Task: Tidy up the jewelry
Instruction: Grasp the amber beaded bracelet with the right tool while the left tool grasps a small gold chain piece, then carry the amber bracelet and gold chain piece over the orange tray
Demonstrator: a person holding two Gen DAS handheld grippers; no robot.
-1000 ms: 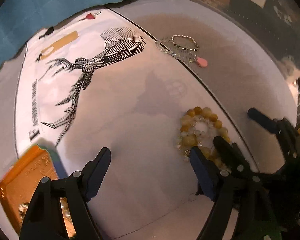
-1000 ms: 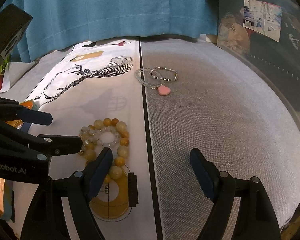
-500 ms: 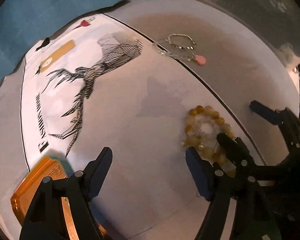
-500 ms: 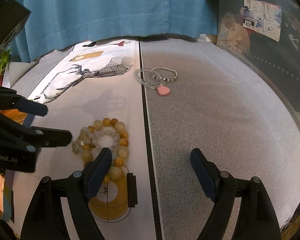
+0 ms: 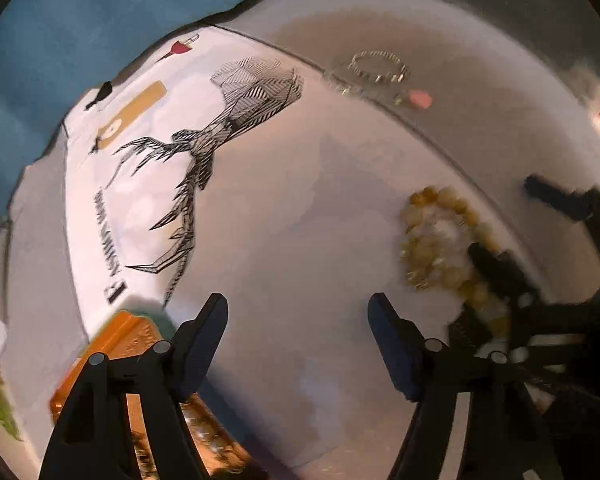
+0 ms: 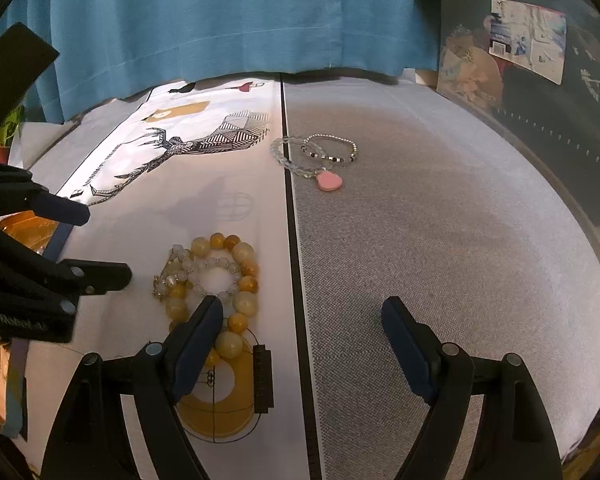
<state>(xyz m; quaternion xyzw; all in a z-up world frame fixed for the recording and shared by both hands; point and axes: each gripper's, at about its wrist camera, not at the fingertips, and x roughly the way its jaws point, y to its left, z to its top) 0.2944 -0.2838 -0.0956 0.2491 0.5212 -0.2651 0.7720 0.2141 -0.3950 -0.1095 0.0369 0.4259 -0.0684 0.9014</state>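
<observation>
A pile of yellow and pale bead bracelets lies on the printed white mat; in the left wrist view the pile is blurred. My right gripper hangs open just behind the pile, its left finger overlapping the nearest beads, with nothing between the jaws. My left gripper points steeply down over bare mat to the left of the beads. Its jaws are closing with nothing between them. From the right wrist view, the left gripper sits at the left edge. Two thin bracelets with a pink charm lie farther back.
An orange box holding jewelry sits by the left gripper's left finger. The mat carries a deer print. Grey fabric covers the right half, past a black seam. A blue curtain hangs behind, and clutter stands at the far right.
The left gripper has drawn away leftward from the bead pile, rolled a little, and its jaws have narrowed. More of the orange box shows. The right gripper has stayed still.
</observation>
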